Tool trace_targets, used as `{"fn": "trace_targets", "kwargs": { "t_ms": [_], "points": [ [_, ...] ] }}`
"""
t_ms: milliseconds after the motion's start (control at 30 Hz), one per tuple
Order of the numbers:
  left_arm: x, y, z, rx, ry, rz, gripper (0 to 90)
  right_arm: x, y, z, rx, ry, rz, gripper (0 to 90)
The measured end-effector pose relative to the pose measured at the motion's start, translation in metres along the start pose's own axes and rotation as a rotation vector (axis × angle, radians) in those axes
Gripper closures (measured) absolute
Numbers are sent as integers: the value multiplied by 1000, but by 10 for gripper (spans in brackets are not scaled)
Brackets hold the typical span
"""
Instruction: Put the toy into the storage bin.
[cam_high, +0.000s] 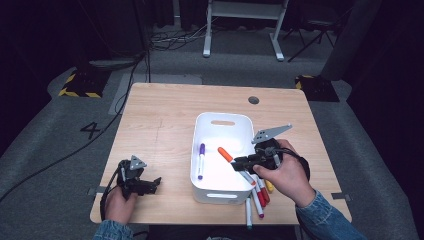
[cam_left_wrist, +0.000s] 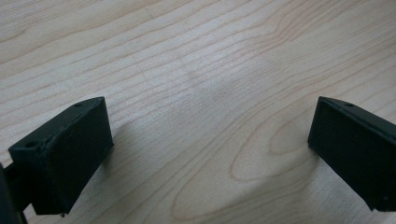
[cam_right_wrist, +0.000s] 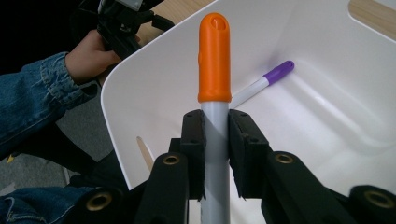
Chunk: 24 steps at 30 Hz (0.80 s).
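Right gripper view: an orange-capped marker stands clamped between the right gripper's black jaws, its cap poised over the white bin on the wooden tabletop. A purple-capped marker lies inside the bin. More markers, perhaps four or five, lie just beside the bin's near right corner. Well apart at the tabletop's left, the left gripper rests with jaws wide apart, holding nothing.
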<state>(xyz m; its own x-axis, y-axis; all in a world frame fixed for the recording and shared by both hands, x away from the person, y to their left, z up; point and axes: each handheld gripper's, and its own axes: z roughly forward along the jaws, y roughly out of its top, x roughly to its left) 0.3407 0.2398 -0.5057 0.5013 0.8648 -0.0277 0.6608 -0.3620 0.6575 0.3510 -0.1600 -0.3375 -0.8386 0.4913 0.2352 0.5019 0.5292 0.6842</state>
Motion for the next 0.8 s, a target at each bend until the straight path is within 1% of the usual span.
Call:
{"fn": "trace_targets", "kwargs": {
  "t_ms": [100,133,167,300,333,367,433,500,533,767,800],
  "points": [
    [0,0,0,1,1,0,0,3,-1,5,18,4,2,770],
    [0,0,0,0,0,0,0,2,-2,6,22,1,-16,770],
    [0,0,0,0,1,0,0,4,-2,7,32,5,-6,770],
    [0,0,0,0,0,0,0,5,-4,12,53,0,-25,770],
    [0,0,0,0,0,0,0,6,-5,14,59,-4,-20,770],
    [0,0,0,0,0,0,0,5,-5,15,64,-3,-33,770],
    [0,0,0,0,0,0,0,7,-6,18,76,-4,-28,770],
    [0,0,0,0,1,0,0,7,-7,22,85,-5,-45,769],
    [0,0,0,0,0,0,0,7,-7,23,89,-13,-49,770],
    [0,0,0,0,0,0,0,9,-10,33,126,-21,-66,769],
    [0,0,0,0,0,0,0,10,-11,34,139,-32,-59,769]
  ]
}}
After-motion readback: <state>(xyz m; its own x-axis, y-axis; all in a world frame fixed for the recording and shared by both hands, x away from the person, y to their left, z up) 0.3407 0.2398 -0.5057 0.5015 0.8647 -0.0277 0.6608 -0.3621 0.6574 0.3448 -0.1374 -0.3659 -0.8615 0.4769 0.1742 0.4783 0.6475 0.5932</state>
